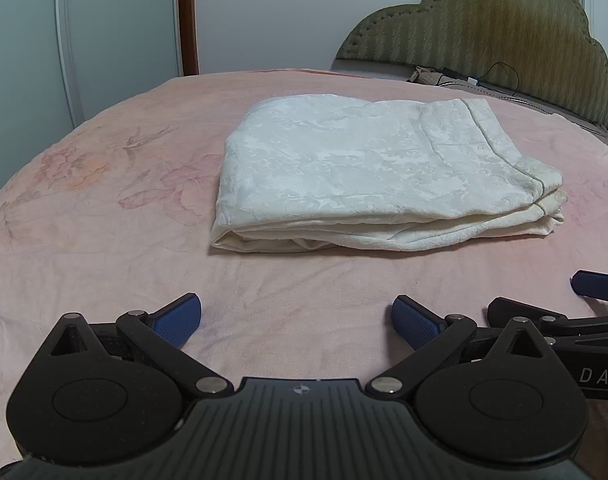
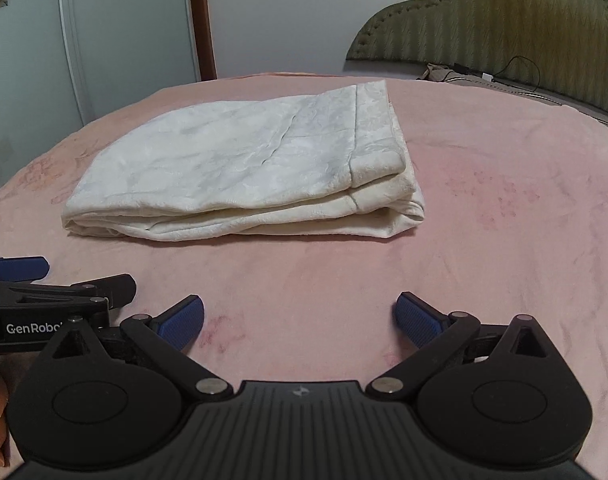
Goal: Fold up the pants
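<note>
The cream-white pants [image 1: 368, 168] lie folded into a flat stacked rectangle on the pink bed cover [image 1: 103, 220]. They also show in the right wrist view [image 2: 239, 168], left of centre. My left gripper [image 1: 295, 322] is open and empty, low over the cover, a short way in front of the pants. My right gripper [image 2: 299, 320] is open and empty too, in front of the pants' right end. Each gripper shows at the edge of the other's view: the right one [image 1: 592, 292], the left one [image 2: 19, 268].
An olive padded headboard [image 1: 504, 40] stands at the back right, with a black cable [image 1: 500, 76] and small items at its foot. A white wardrobe door [image 1: 31, 40] and a brown door frame [image 1: 187, 16] are beyond the bed's far left edge.
</note>
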A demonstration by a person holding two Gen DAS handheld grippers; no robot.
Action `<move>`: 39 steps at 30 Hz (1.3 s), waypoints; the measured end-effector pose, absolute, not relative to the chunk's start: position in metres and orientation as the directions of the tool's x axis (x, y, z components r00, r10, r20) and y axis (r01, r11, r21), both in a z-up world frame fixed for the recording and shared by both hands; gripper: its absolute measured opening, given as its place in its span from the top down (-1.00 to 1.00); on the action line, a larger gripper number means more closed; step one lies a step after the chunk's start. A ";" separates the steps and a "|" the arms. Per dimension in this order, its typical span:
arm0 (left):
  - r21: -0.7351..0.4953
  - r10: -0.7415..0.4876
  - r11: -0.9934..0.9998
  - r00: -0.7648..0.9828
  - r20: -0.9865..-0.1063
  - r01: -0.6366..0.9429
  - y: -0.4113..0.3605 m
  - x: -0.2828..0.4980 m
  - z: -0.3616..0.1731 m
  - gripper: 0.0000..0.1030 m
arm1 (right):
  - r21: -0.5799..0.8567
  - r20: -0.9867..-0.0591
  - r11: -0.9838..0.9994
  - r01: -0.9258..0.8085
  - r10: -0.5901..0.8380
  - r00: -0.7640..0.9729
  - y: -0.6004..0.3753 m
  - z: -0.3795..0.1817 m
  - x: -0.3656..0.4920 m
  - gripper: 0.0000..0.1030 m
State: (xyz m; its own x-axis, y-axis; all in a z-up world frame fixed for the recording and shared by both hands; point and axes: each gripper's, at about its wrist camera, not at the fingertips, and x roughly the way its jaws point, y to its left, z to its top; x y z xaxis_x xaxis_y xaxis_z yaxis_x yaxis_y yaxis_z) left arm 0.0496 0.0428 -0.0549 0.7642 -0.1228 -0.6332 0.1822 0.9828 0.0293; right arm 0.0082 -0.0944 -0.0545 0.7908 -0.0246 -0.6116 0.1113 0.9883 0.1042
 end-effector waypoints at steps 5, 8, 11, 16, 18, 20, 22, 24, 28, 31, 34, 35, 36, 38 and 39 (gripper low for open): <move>0.029 -0.123 0.983 0.764 -0.633 0.183 0.043 0.049 -0.055 -1.00 | 0.106 -0.611 0.988 0.111 -0.023 0.791 -0.095 -0.055 0.008 -1.00; 0.029 -0.124 0.983 0.764 -0.633 0.183 0.043 0.049 -0.055 -1.00 | 0.104 -0.612 0.988 0.113 -0.026 0.791 -0.093 -0.054 0.008 -1.00; 0.029 -0.122 0.983 0.765 -0.632 0.180 0.044 0.047 -0.054 -1.00 | 0.105 -0.611 0.988 0.115 -0.027 0.791 -0.094 -0.054 0.007 -1.00; 0.027 -0.105 0.988 0.775 -0.624 0.155 0.050 0.039 -0.053 -1.00 | 0.061 -0.618 0.983 0.173 -0.100 0.780 -0.090 -0.054 0.004 -1.00; 0.025 -0.104 0.988 0.773 -0.626 0.153 0.051 0.039 -0.053 -1.00 | 0.064 -0.621 0.983 0.174 -0.097 0.777 -0.092 -0.055 0.004 -1.00; 0.033 -0.099 0.988 0.774 -0.625 0.153 0.050 0.039 -0.053 -1.00 | 0.063 -0.624 0.983 0.172 -0.096 0.775 -0.092 -0.055 0.005 -1.00; 0.027 -0.088 0.991 0.781 -0.618 0.133 0.053 0.038 -0.052 -1.00 | 0.066 -0.623 0.983 0.172 -0.095 0.776 -0.093 -0.055 0.005 -1.00; 0.028 -0.043 0.997 0.787 -0.615 0.076 0.060 0.038 -0.051 -1.00 | 0.067 -0.617 0.975 0.210 -0.125 0.777 -0.096 -0.054 0.003 -1.00; 0.014 -0.067 0.995 0.775 -0.628 0.097 0.066 0.039 -0.051 -1.00 | 0.061 -0.628 0.975 0.215 -0.130 0.768 -0.099 -0.056 0.004 -1.00; 0.042 -0.054 0.994 0.775 -0.629 0.103 0.061 0.038 -0.052 -1.00 | 0.054 -0.629 0.977 0.208 -0.128 0.767 -0.098 -0.057 0.004 -1.00; 0.029 -0.060 0.994 0.774 -0.631 0.101 0.061 0.038 -0.051 -1.00 | 0.058 -0.628 0.977 0.208 -0.126 0.768 -0.099 -0.057 0.004 -1.00; 0.030 -0.060 0.994 0.774 -0.631 0.102 0.061 0.038 -0.051 -1.00 | 0.059 -0.628 0.976 0.208 -0.125 0.768 -0.099 -0.057 0.004 -1.00; 0.033 -0.058 0.994 0.774 -0.631 0.102 0.060 0.038 -0.051 -1.00 | 0.059 -0.628 0.976 0.208 -0.125 0.768 -0.099 -0.057 0.004 -1.00; 0.032 -0.059 0.994 0.774 -0.631 0.102 0.061 0.039 -0.052 -1.00 | 0.059 -0.628 0.976 0.208 -0.125 0.768 -0.099 -0.057 0.004 -1.00; 0.031 -0.060 0.994 0.774 -0.631 0.102 0.062 0.039 -0.052 -1.00 | 0.059 -0.628 0.976 0.208 -0.125 0.768 -0.099 -0.057 0.004 -1.00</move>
State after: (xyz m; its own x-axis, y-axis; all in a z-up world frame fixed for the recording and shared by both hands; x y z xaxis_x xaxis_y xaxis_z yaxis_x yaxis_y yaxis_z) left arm 0.0393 0.0615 -0.0518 0.7736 -0.0601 -0.6308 0.1023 0.9943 0.0308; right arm 0.0038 -0.0987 -0.0569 0.7680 -0.1253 -0.6281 0.2078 0.9764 0.0593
